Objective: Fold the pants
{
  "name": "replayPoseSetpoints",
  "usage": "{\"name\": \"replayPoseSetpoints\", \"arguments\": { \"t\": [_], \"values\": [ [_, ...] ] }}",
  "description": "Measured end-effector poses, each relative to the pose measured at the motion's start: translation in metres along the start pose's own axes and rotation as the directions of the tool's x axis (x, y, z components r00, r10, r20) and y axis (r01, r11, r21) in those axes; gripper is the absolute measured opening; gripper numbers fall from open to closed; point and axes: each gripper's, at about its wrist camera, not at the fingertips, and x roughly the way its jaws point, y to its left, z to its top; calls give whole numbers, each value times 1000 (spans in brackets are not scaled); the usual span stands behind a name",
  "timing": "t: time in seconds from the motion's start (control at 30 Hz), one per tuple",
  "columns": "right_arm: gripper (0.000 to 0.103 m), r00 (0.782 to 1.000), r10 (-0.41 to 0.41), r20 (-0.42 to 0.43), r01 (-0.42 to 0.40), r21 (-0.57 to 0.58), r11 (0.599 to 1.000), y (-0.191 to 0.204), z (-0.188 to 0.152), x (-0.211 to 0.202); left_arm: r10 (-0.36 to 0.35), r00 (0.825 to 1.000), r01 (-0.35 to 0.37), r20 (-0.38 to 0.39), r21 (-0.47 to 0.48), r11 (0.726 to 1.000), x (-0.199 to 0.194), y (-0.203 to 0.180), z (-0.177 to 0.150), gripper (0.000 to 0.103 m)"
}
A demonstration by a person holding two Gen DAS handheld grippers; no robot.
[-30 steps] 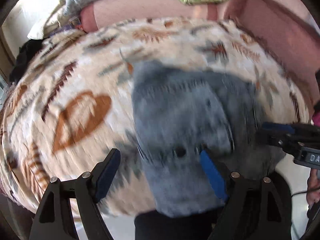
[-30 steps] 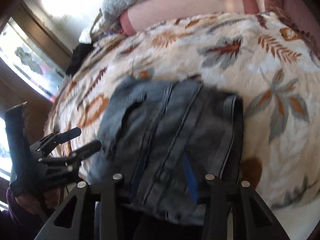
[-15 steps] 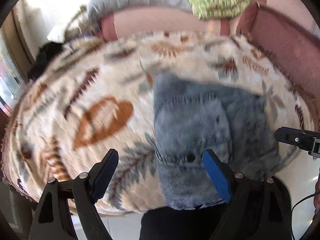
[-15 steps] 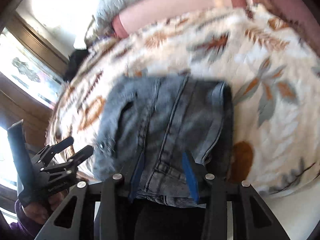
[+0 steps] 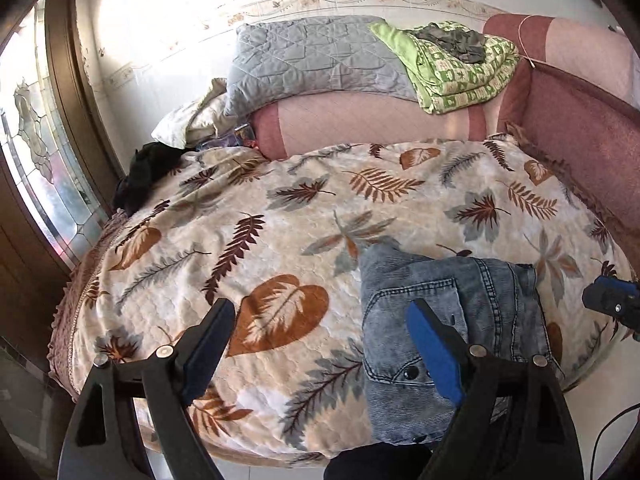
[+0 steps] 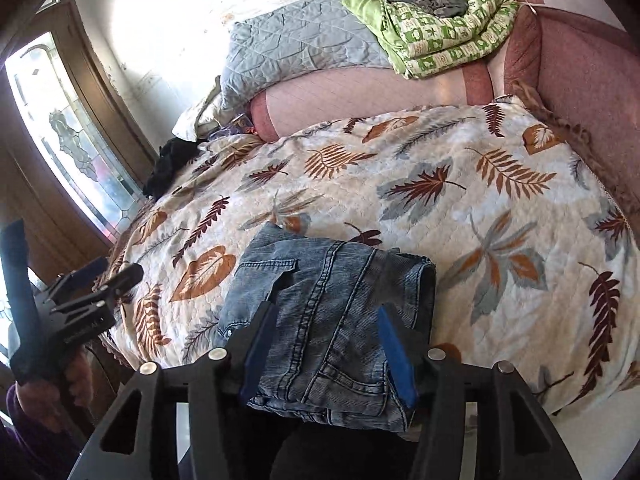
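Observation:
The blue denim pants [image 5: 452,340] lie folded into a compact bundle at the near edge of the bed, on the leaf-patterned blanket [image 5: 280,240]. My left gripper [image 5: 320,344] hovers open above the blanket, and its right finger overlaps the bundle's left side in the view. In the right wrist view the pants [image 6: 332,300] lie below my right gripper [image 6: 328,354]. Its jaws are opening, with the denim seen between them and the pads clear of it. A hand holds the left gripper [image 6: 92,284] at the far left of that view. The right gripper's tip [image 5: 612,300] shows at the edge of the left wrist view.
A grey quilt [image 5: 312,60] and a green patterned blanket [image 5: 460,68] rest on the pink padded headboard [image 5: 380,124]. A black garment [image 5: 144,172] lies at the bed's far left corner. A glass door [image 5: 36,160] stands to the left. The bed's front edge is directly below both grippers.
Both grippers have lifted up and back from the pants, so more of the bed and room shows. The right gripper's jaws have widened off the denim. The pants stay folded in place.

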Motion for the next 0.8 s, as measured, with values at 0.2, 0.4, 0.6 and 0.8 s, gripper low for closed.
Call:
{"name": "replayPoseSetpoints", "arguments": {
  "t": [0.2,0.4,0.6,0.8],
  "values": [
    [57,1000,-1,-26,1,3,1000,-1,-4,9,16,1000,-16,-15,-5,1000,2,3,-3,88],
    [58,999,-4,-34,4,3,1000,-2,-6,12,24,999,-24,-38,-10,1000,8,5,-6,88],
    [59,998,-48,-41,48,-5,999,-5,-8,19,33,997,-34,-66,-8,999,17,6,-10,88],
    [61,985,-171,-32,171,-9,985,-13,-11,29,50,995,-50,-90,5,999,27,5,-14,88]
  ]
}}
